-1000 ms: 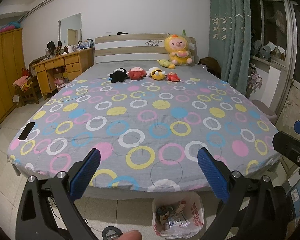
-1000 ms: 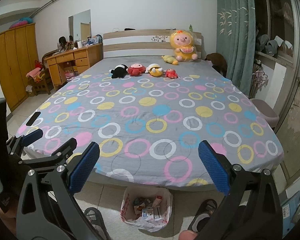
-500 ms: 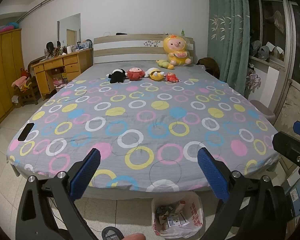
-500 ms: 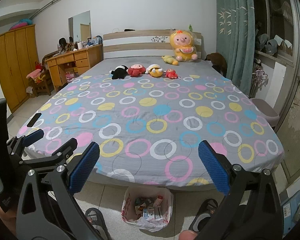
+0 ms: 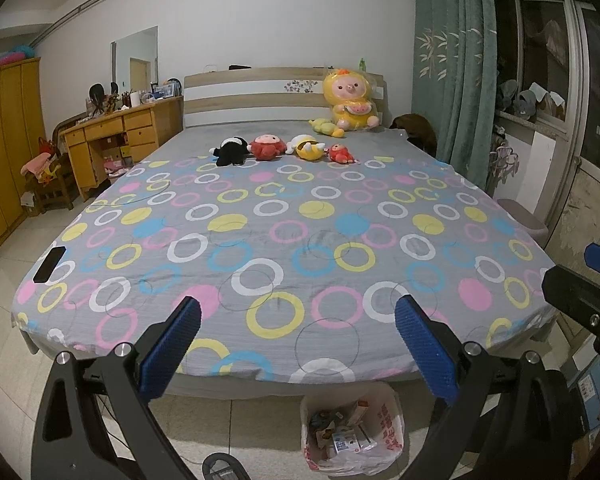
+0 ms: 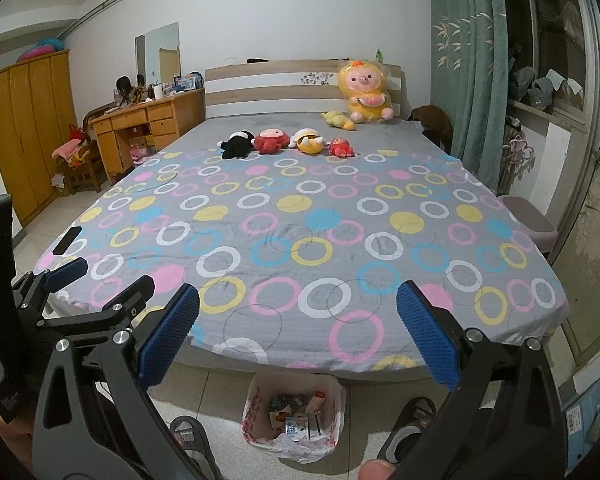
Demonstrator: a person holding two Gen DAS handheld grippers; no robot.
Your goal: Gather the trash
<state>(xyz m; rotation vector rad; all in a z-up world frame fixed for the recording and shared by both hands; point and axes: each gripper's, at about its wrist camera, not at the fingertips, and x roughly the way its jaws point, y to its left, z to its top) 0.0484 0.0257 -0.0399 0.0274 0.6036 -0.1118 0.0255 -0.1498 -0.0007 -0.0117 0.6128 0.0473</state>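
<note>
Trash bag (image 5: 352, 428): white with red print, open-topped, standing on the tiled floor (image 5: 4, 320) at the foot of the bed (image 5: 284, 240). It holds small cartons and wrappers; individual items cannot be told apart. In the right wrist view the bag (image 6: 294, 420) sits between two slippers (image 6: 408, 424), just beside each.

Left claw (image 5: 296, 340): fingers spread wide, nothing between the blue pads (image 5: 170, 352). It hangs above the floor, the bag below and slightly right of its centre line.

Right claw (image 6: 298, 336): likewise wide, nothing held. The bag lies directly below its gap. The left claw shows at this view's left edge (image 6: 66, 280).

Bed: grey cover with coloured rings. A black phone (image 5: 49, 264) lies near the left foot corner. Four small plush toys (image 5: 284, 148) form a row toward the headboard; a large yellow plush (image 5: 350, 100) leans against the headboard.

Surroundings: wooden worktop (image 5: 124, 128) and wardrobe (image 5: 4, 140) left, green curtain (image 5: 452, 80) right.
</note>
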